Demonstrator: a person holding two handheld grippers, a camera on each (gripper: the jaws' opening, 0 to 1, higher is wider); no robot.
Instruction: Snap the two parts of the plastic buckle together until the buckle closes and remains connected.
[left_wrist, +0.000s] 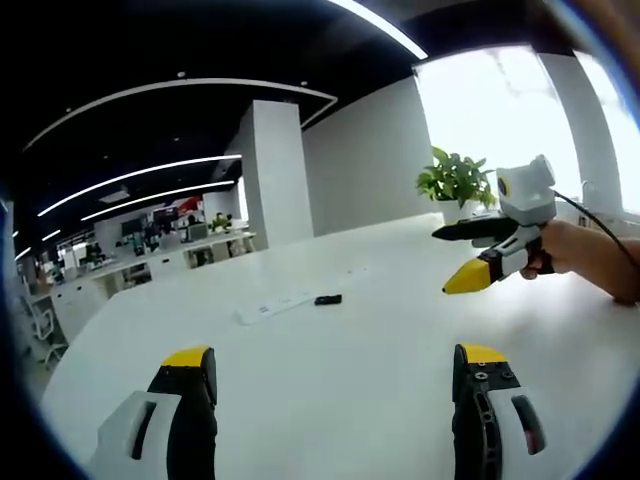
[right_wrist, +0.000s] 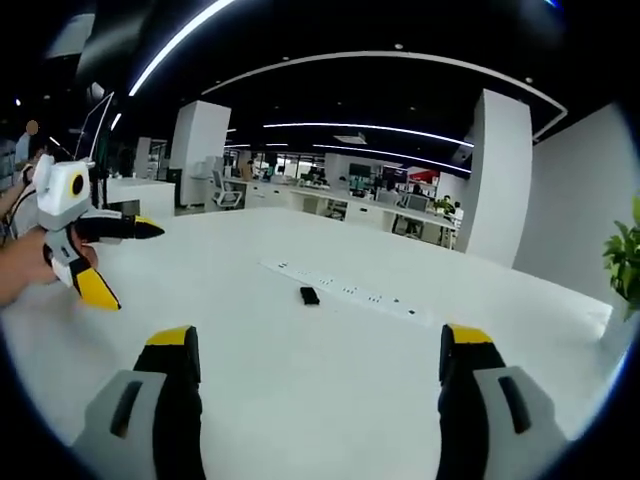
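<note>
Left gripper view: buckle (left_wrist: 327, 299) lay on table (left_wrist: 380, 380) at 12 o'clock, well ahead of left gripper (left_wrist: 335, 375) | long axis crosswise | both grippers wide open, empty | right gripper (right_wrist: 315, 365) about equally far, buckle (right_wrist: 309, 295) at its 12.

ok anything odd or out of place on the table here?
Nothing stands out. A small black plastic buckle lies flat on the white table beside a white strip. Both tools, left and right, hover open and empty.
</note>
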